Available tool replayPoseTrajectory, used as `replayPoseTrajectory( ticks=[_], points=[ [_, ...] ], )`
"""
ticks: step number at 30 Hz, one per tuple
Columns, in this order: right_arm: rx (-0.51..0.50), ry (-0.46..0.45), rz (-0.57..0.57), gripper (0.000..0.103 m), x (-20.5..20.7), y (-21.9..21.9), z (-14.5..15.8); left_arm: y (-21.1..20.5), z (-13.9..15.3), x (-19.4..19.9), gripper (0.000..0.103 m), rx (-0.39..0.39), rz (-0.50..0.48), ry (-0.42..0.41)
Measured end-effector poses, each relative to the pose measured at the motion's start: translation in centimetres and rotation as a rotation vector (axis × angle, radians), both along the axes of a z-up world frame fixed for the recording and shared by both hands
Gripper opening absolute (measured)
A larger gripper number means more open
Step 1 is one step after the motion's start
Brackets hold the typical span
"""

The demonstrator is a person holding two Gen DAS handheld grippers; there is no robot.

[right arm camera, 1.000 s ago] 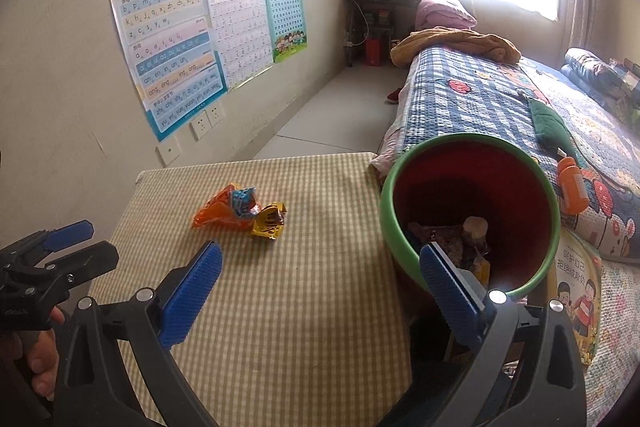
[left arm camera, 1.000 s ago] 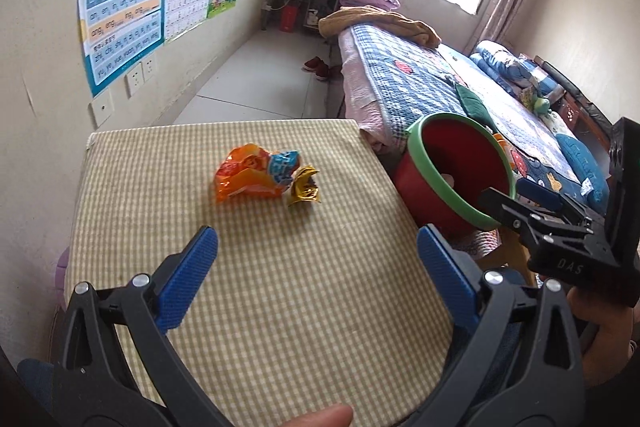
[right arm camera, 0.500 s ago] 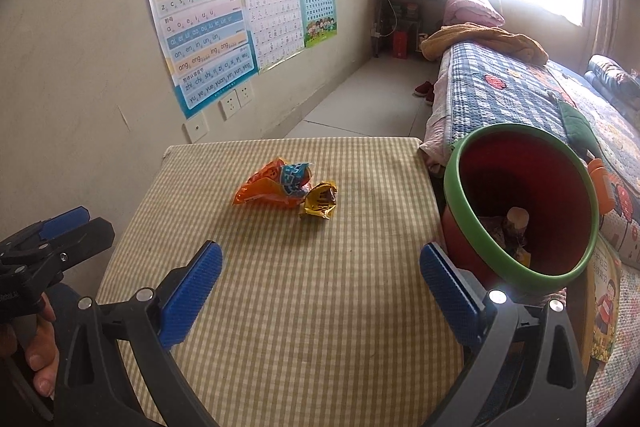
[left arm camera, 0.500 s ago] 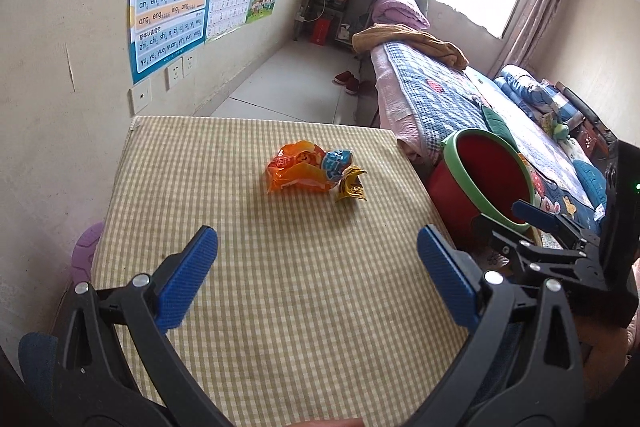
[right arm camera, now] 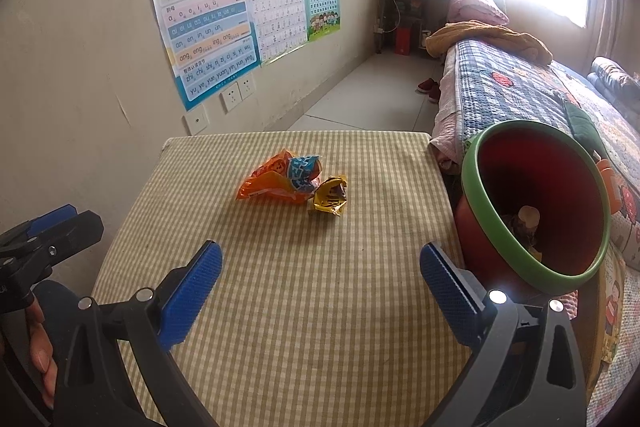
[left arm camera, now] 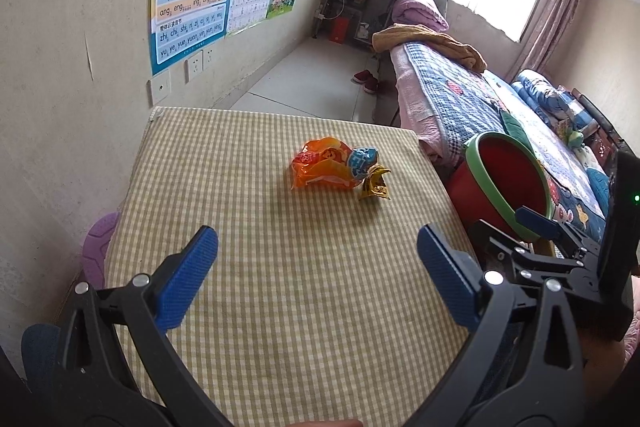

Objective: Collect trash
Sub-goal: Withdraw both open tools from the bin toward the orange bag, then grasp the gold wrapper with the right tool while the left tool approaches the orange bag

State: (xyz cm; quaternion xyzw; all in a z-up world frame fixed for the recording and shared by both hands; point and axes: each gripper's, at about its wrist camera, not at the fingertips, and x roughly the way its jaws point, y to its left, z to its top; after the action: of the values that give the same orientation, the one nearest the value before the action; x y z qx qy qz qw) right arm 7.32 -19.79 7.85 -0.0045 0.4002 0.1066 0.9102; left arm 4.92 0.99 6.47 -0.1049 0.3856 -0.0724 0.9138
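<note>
Both the left gripper (left arm camera: 318, 269) and right gripper (right arm camera: 320, 273) gaped wide, empty; wrappers (right arm camera: 294, 183) lay ahead, bin (right arm camera: 536, 199) to their right

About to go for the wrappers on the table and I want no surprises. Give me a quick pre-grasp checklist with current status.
1. left gripper open, empty: ok.
2. right gripper open, empty: ok.
3. orange wrapper and gold wrapper in view, unobstructed: ok.
4. Wrappers apart enough for single picks: not ok, they touch.
5. red bin mouth open beside the table: ok.
6. Bin has room: ok, trash only at the bottom.
</note>
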Motion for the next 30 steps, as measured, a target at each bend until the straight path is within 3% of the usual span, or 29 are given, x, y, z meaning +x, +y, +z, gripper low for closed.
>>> replayPoseTrajectory(
  ticks=[6, 30],
  points=[
    [-0.007, 0.044, 0.046, 0.096, 0.8, 0.9, -1.2, 0.1, -1.0, 0.9, 0.097, 0.011, -0.023, 0.032],
    [-0.017, 0.087, 0.030, 0.096, 8.1, 0.9, -4.0, 0.3, -3.7, 7.9, 0.097, 0.027, -0.030, 0.088]
  ],
)
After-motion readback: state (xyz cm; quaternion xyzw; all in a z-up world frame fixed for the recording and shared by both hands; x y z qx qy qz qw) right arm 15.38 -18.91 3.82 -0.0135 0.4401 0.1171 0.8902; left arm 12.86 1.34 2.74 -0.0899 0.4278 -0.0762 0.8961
